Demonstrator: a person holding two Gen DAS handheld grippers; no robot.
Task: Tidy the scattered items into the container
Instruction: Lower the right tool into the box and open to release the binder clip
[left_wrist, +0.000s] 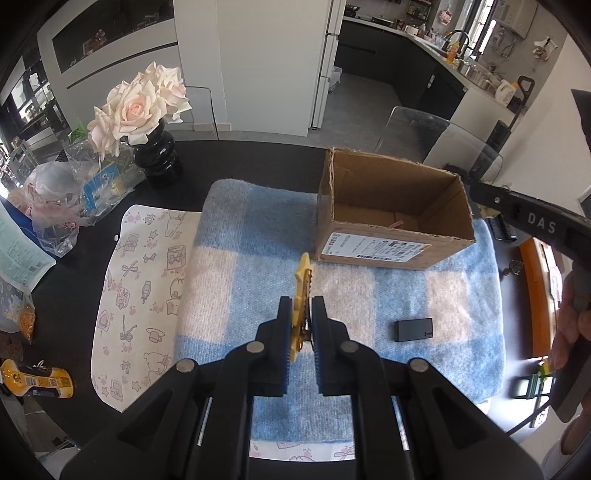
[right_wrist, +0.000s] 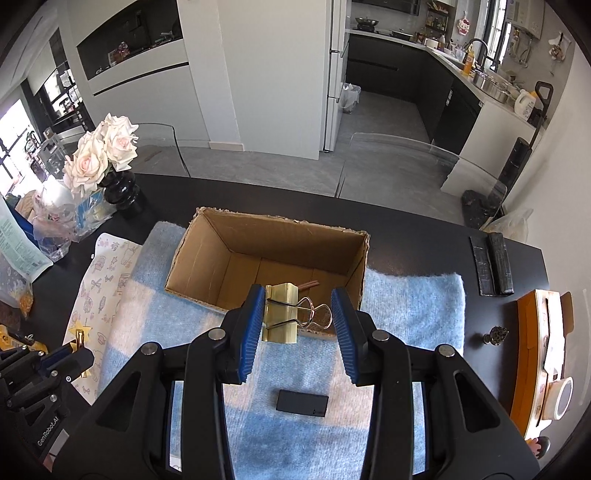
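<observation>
An open cardboard box (left_wrist: 395, 236) (right_wrist: 184, 284) stands on the far part of a blue-and-white towel (left_wrist: 258, 229) (right_wrist: 413, 302). My left gripper (left_wrist: 302, 301) (right_wrist: 83, 356) is shut on a yellow star-topped clip (left_wrist: 303, 280) (right_wrist: 79, 328), held above the towel, near and left of the box. My right gripper (right_wrist: 298, 295) is shut on a gold binder clip (right_wrist: 282, 314), held over the box's near wall. A pinkish stick (right_wrist: 310, 284) lies inside the box. A small black flat block (left_wrist: 413, 329) (right_wrist: 303, 403) rests on the towel, nearer than the box.
A black vase of pale roses (left_wrist: 157, 158) (right_wrist: 122, 192) and plastic bags (left_wrist: 55, 206) stand at the far left. A patterned cloth (left_wrist: 140, 288) lies left of the towel. Two black bars (right_wrist: 493, 264), an orange box (right_wrist: 532, 354) and a tape roll (right_wrist: 563, 398) sit on the right.
</observation>
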